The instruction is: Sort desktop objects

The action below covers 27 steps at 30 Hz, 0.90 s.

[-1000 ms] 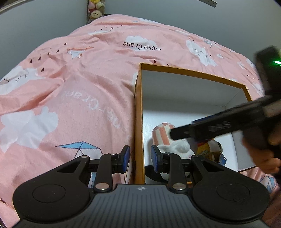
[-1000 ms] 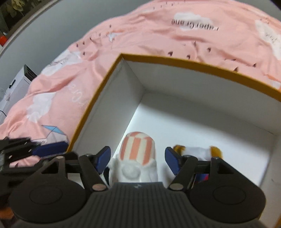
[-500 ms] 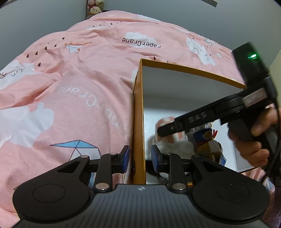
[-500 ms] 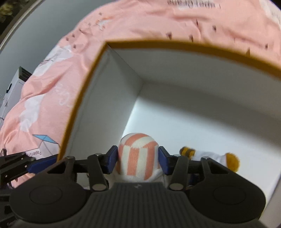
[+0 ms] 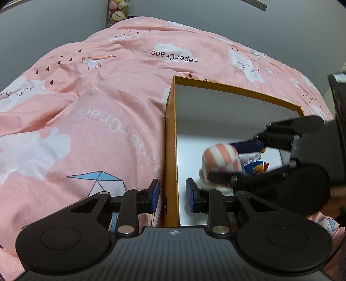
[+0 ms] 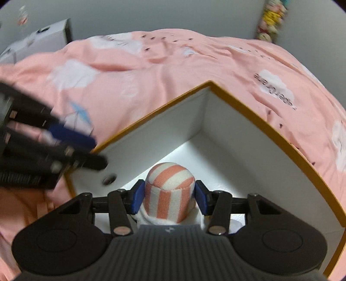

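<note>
A striped pink-and-white plush toy (image 6: 170, 194) sits inside the orange-rimmed white box (image 6: 259, 123), near its corner. My right gripper (image 6: 169, 196) is shut on it, with a blue pad pressed against each side. The left wrist view shows the same toy (image 5: 218, 157) held in the right gripper (image 5: 229, 162) above the box floor. Behind it lies a small duck plush in blue (image 5: 256, 167). My left gripper (image 5: 172, 195) straddles the box's left wall (image 5: 170, 140), with a small gap between each pad and the wall. It also shows blurred as the left gripper (image 6: 95, 151).
The box rests on a pink bedspread (image 5: 86, 108) printed with clouds and paper cranes. A white cabinet (image 6: 36, 41) stands beyond the bed. A column of plush toys (image 5: 117, 10) hangs at the far wall. A person's hand (image 5: 337, 194) grips the right tool.
My right gripper closed its jaws onto the striped toy, rolled, and shifted sideways with the toy in its grip. My left gripper stayed at the box wall.
</note>
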{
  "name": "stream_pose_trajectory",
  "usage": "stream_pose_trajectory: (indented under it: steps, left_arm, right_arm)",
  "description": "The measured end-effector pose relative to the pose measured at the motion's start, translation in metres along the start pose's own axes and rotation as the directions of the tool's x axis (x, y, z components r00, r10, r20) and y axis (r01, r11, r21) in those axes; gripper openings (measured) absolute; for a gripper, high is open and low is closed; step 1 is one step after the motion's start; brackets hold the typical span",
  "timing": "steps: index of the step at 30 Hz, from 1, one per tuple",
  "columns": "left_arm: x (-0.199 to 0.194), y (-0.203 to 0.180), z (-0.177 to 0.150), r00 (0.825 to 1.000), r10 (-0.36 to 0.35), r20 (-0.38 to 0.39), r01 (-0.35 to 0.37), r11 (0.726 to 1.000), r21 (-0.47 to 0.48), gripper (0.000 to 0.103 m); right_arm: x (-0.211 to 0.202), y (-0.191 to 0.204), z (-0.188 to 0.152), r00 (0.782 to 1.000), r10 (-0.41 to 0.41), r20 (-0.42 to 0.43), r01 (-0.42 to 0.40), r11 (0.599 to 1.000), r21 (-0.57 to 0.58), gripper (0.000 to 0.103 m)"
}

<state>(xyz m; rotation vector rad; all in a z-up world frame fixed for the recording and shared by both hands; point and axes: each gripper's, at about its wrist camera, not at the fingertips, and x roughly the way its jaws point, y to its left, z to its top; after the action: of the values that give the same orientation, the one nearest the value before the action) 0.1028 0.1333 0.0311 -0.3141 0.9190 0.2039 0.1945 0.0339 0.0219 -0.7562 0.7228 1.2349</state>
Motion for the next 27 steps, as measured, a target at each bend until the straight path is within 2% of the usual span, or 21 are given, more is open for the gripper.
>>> stream_pose_trajectory:
  steps: [3, 7, 9, 11, 17, 20, 23, 25, 26, 27]
  left_arm:
    - [-0.002, 0.0, 0.0, 1.0, 0.0, 0.003, 0.0, 1.0, -0.002, 0.03]
    - [-0.009, 0.002, 0.001, 1.0, -0.012, 0.025, 0.012, 1.0, -0.011, 0.03]
    - [-0.015, 0.005, 0.004, 0.998, -0.041, 0.05, 0.043, 0.999, -0.028, 0.03]
    - [-0.021, 0.008, 0.009, 0.993, -0.106, 0.055, 0.109, 0.993, -0.05, 0.03]
    - [-0.023, 0.0, 0.014, 0.975, -0.219, 0.019, 0.22, 0.974, -0.06, 0.03]
    - [-0.019, -0.002, 0.011, 0.959, -0.281, -0.022, 0.278, 0.956, -0.094, 0.03]
    - [-0.013, -0.001, 0.011, 0.933, -0.354, -0.07, 0.339, 0.926, -0.169, 0.03]
    - [-0.009, 0.001, 0.012, 0.919, -0.382, -0.094, 0.357, 0.91, -0.21, 0.035]
    - [-0.007, 0.001, 0.013, 0.914, -0.391, -0.105, 0.36, 0.904, -0.231, 0.041]
    - [-0.005, 0.001, 0.014, 0.91, -0.398, -0.117, 0.361, 0.899, -0.249, 0.051]
  right_arm:
    - [-0.007, 0.003, -0.001, 1.0, 0.006, -0.004, -0.006, 0.999, -0.039, 0.052]
    - [-0.019, 0.007, -0.007, 0.998, 0.059, -0.024, -0.06, 0.996, -0.061, 0.052]
    - [-0.021, 0.01, -0.009, 0.997, 0.074, -0.024, -0.075, 0.994, -0.076, 0.052]
    - [-0.025, 0.017, -0.013, 0.998, 0.063, -0.011, -0.063, 0.992, -0.109, 0.051]
    - [-0.048, 0.036, -0.03, 0.999, -0.002, 0.036, 0.009, 0.985, -0.174, 0.051]
    - [-0.064, 0.048, -0.039, 0.995, -0.048, 0.088, 0.067, 0.973, -0.22, 0.051]
    - [-0.072, 0.064, -0.051, 0.987, -0.092, 0.13, 0.128, 0.944, -0.304, 0.051]
    - [-0.073, 0.073, -0.057, 0.984, -0.109, 0.142, 0.153, 0.921, -0.358, 0.051]
    - [-0.073, 0.076, -0.059, 0.981, -0.119, 0.152, 0.169, 0.909, -0.382, 0.051]
    - [-0.073, 0.079, -0.06, 0.979, -0.127, 0.159, 0.181, 0.899, -0.399, 0.05]
